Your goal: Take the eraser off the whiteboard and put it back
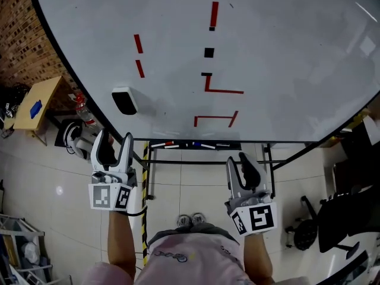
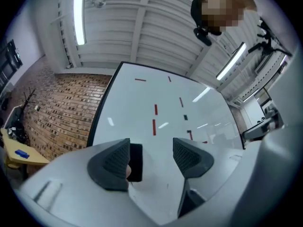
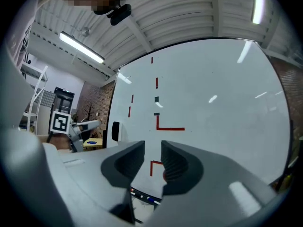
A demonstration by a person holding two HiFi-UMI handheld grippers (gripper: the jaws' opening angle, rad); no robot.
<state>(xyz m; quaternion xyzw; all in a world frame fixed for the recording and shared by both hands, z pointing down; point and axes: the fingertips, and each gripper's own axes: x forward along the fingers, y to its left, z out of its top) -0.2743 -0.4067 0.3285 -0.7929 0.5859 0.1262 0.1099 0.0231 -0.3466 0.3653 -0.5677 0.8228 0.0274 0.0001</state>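
Eraser (image 1: 124, 101) sits on whiteboard (image 1: 267, 34), lower left | my L hand-held gripper (image 1: 114, 139) near it, jaws apart, holding nothing | R hand-held gripper (image 1: 238, 160) barely parted, empty | fits either pre-pickup or already put back.

Setting: lab or workshop room (indoors). Large whiteboard (image 1: 285, 52) on a stand; brick wall (image 1: 18, 34) to its left; wooden table (image 1: 41, 97) beside that edge; tiled floor (image 1: 190, 189) beneath; tube lights (image 2: 79, 18) above it.
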